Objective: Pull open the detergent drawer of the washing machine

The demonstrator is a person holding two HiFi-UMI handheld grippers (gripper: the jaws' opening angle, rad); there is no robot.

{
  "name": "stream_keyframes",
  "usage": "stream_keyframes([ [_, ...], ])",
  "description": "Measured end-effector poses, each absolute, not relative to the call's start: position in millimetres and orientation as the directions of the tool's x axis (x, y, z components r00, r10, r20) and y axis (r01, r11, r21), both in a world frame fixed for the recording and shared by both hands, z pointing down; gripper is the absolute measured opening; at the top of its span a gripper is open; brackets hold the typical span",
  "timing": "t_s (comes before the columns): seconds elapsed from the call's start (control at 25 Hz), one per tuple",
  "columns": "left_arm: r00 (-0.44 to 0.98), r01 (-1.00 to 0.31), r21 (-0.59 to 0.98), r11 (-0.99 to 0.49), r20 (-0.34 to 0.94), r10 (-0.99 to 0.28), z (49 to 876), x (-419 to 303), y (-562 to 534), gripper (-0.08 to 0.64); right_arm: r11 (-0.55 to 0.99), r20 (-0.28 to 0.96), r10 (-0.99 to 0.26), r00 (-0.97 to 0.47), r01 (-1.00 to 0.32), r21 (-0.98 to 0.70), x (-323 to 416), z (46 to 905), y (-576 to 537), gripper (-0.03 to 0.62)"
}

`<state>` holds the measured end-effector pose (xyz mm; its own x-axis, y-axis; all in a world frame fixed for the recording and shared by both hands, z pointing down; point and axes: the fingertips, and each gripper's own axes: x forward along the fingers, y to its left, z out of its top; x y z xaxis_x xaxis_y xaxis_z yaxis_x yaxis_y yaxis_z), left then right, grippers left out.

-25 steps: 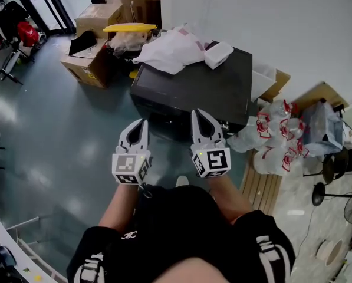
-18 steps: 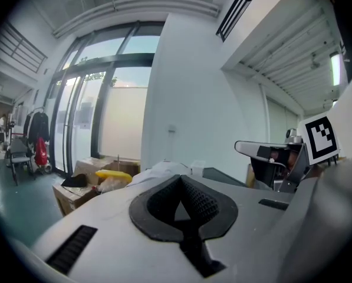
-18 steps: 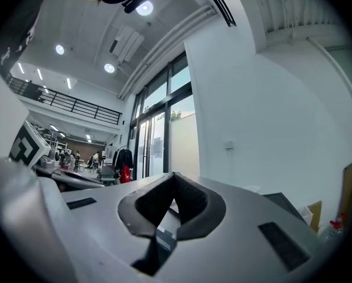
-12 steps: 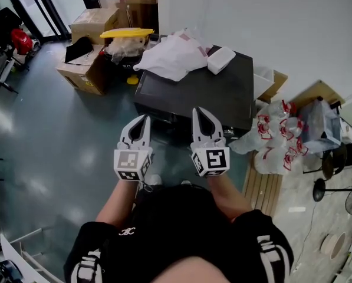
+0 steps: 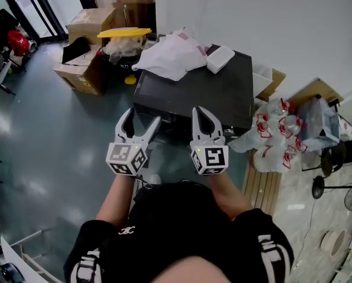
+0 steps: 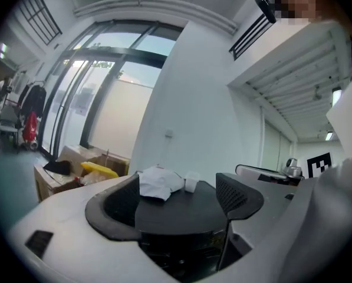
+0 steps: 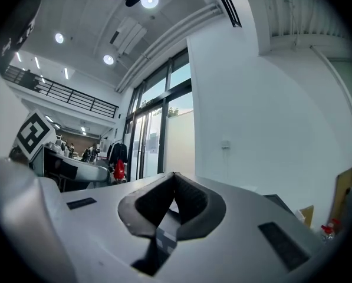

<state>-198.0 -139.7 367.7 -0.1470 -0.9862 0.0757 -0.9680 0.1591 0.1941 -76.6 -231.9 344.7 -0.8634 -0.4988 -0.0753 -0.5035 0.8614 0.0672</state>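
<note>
The black washing machine (image 5: pixel 205 93) stands against the white wall, seen from above in the head view. Its front face is in shadow under my grippers, and I cannot make out the detergent drawer. My left gripper (image 5: pixel 142 117) hovers before the machine's front left edge; its jaws have just been opening and stand open with nothing between them. In the left gripper view the machine's dark top (image 6: pixel 170 214) shows between the spread pads of the left gripper (image 6: pixel 178 198). My right gripper (image 5: pixel 200 111) is shut and empty near the front edge, its pads meeting in the right gripper view (image 7: pixel 174 184).
A white plastic bag (image 5: pixel 170 55) and a small white box (image 5: pixel 221 58) lie on the machine's top. Cardboard boxes (image 5: pixel 84 69) and a yellow lid (image 5: pixel 122 32) stand at the left. Wrapped bottles (image 5: pixel 276 134) and a wooden pallet (image 5: pixel 261 184) are at the right.
The left gripper's jaws have gone from shut to wide open, and that gripper has shifted slightly left. The right gripper stays shut in about the same place.
</note>
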Motion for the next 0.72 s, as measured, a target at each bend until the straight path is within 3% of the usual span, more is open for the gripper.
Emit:
stream_keyframes([
  [0.32, -0.077, -0.921, 0.376, 0.099, 0.073, -0.994, 402, -210, -134, 0.377, 0.863, -0.046, -0.498, -0.866, -0.500, 0.069, -77, 352, -230, 0.003],
  [0.72, -0.043, -0.679, 0.732, 0.060, 0.042, -0.998, 485, -230, -123, 0.377, 0.837, -0.002, -0.545, -0.838, -0.544, 0.058, -54, 369, -230, 0.003],
])
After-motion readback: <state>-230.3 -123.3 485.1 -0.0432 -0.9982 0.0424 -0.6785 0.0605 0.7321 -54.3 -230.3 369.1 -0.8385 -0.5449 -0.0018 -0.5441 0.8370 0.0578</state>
